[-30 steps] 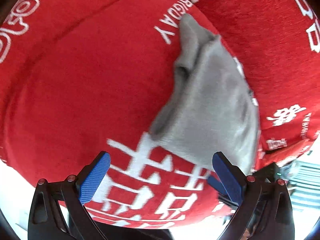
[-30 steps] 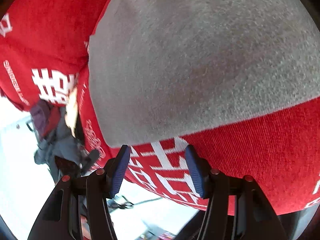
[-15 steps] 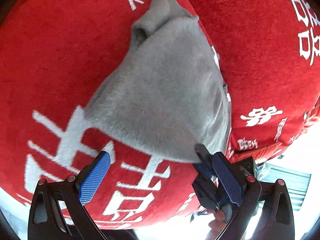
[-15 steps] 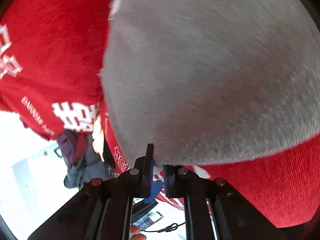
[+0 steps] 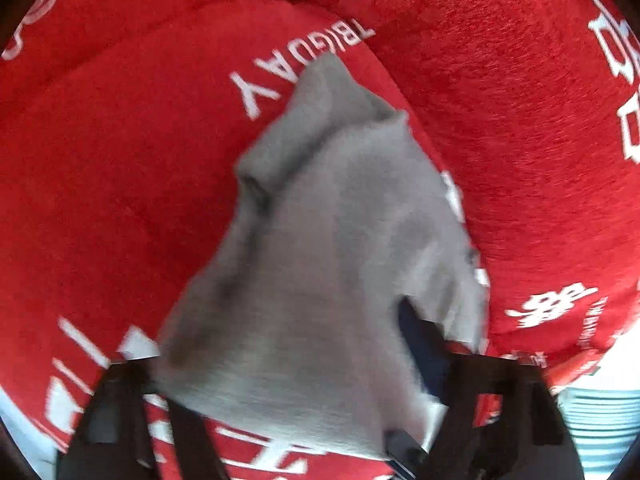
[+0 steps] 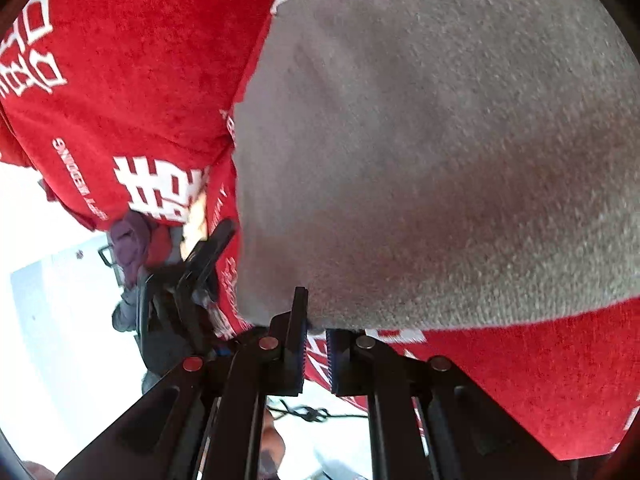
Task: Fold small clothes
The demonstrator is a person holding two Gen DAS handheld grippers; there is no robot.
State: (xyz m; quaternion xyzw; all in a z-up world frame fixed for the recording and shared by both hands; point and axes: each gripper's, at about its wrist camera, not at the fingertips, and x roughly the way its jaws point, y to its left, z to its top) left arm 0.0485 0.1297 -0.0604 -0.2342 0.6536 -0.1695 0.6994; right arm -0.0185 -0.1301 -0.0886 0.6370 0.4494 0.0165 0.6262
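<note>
A small grey garment lies on a red cushion with white lettering. In the left wrist view its near part drapes over my left gripper and hides the fingertips, so I cannot tell how the jaws stand. The picture is blurred. In the right wrist view the grey garment fills most of the frame. My right gripper is shut on the garment's near edge, jaws almost touching.
A second red cushion with white characters lies to the right, a seam between the two. In the right wrist view the other gripper's dark frame shows at the left, past the cushion edge. A bright white floor lies below.
The right gripper stays shut on the garment's edge, having closed a second ago. The grey garment has been drawn over the left gripper, covering its fingers, which were open before.
</note>
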